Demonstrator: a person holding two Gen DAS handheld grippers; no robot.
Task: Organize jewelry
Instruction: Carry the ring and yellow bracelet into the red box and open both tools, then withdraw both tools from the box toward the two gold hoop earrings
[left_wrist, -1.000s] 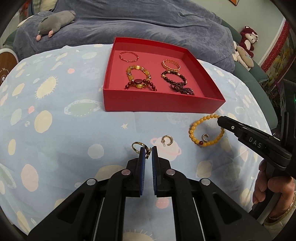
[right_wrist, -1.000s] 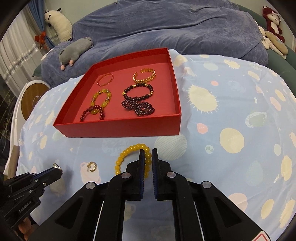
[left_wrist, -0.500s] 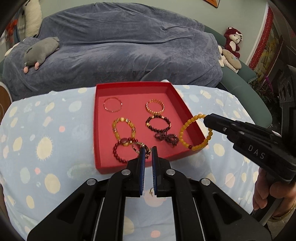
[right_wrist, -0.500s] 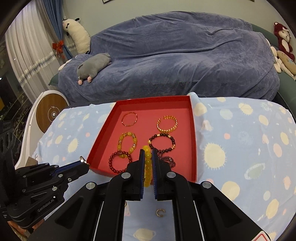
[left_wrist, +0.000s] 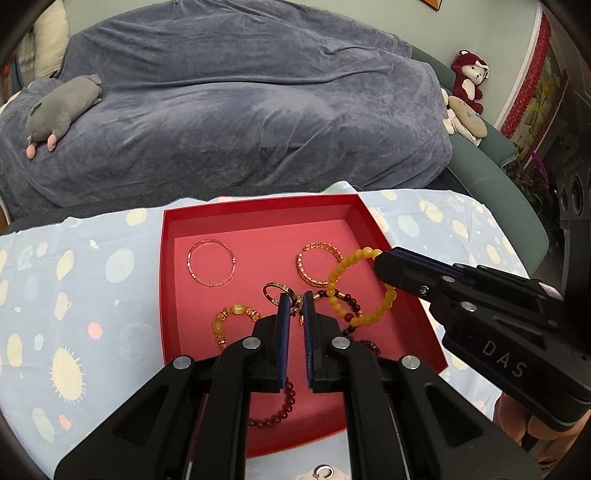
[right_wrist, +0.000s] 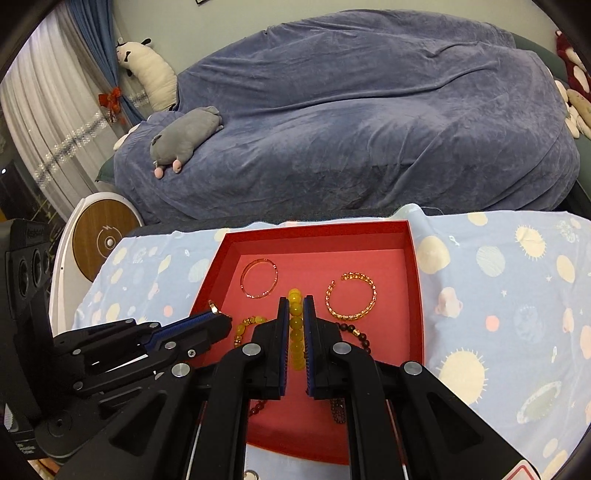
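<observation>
1. While both tools hang above the red box, the left tool is squeezed shut on a small gold ring, which sticks out from its tips.
2. Close beside it, the right tool is squeezed shut on a yellow bead bracelet. The bracelet dangles as a loop over the right side of the box.
3. Down near the bottom edge of the left view, a little gold earring lies on the tabletop, which has a light blue cloth with planets and suns on it.
4. Inside the box, close to the tools, lie a dark red bead bracelet and a chunky yellow stone bracelet.
5. A dark bead bracelet lies partly hidden under the right tool.
6. Farther back in the box lie a thin pink-gold bangle on the left and an open gold cuff on the right.
7. Behind the tabletop is a big sofa under a blue-grey cover.
8. A grey stuffed animal lies on the cover at the left.
9. Red and cream stuffed toys sit at the far right.
</observation>
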